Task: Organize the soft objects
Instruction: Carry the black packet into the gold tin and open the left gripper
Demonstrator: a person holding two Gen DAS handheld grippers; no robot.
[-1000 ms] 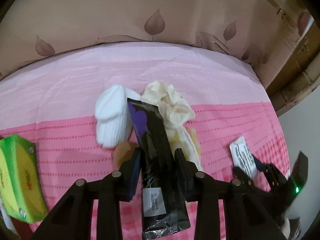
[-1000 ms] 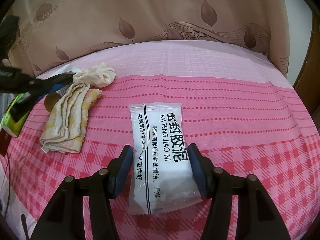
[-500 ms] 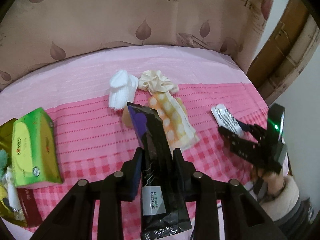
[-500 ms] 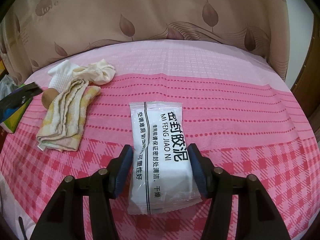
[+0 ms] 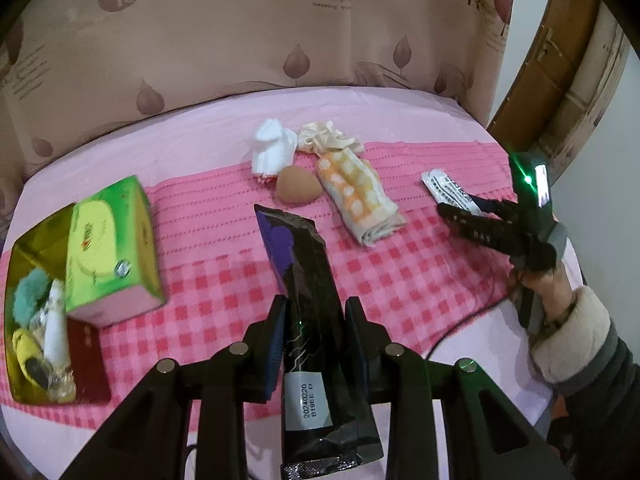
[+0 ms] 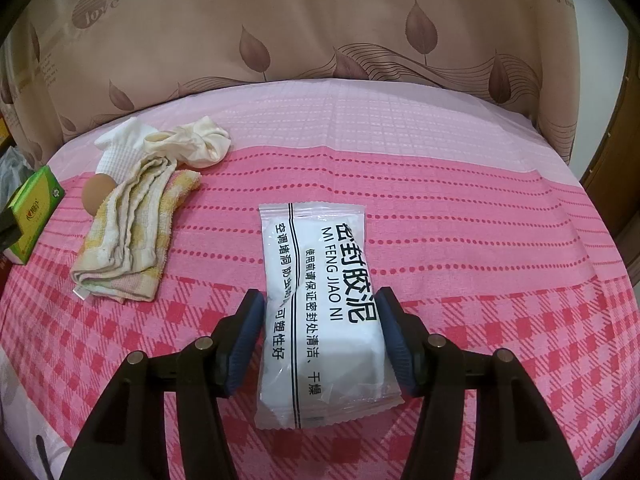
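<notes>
My left gripper [image 5: 316,312] is shut on a long black and purple packet [image 5: 310,304] and holds it above the pink cloth. My right gripper [image 6: 320,312] stands around a white packet with black print [image 6: 320,300] that lies flat on the cloth; the pads look to touch its sides. In the left wrist view the right gripper [image 5: 452,206] and white packet [image 5: 448,190] show at the right. A white sock [image 5: 274,150], a cream scrunchie [image 5: 328,140], a brown sponge [image 5: 296,186] and a folded yellow towel [image 5: 356,196] lie at the back.
A green tissue box [image 5: 112,248] stands at the left, beside a gold box [image 5: 36,320] holding small items. A dark red packet [image 5: 90,360] lies by them. A leaf-print curtain [image 6: 320,40] hangs behind the table. A wooden door [image 5: 568,60] is at the right.
My left gripper has pulled back and risen with the black packet, so the green box and gold box now show. The right gripper and white packet have stayed in place.
</notes>
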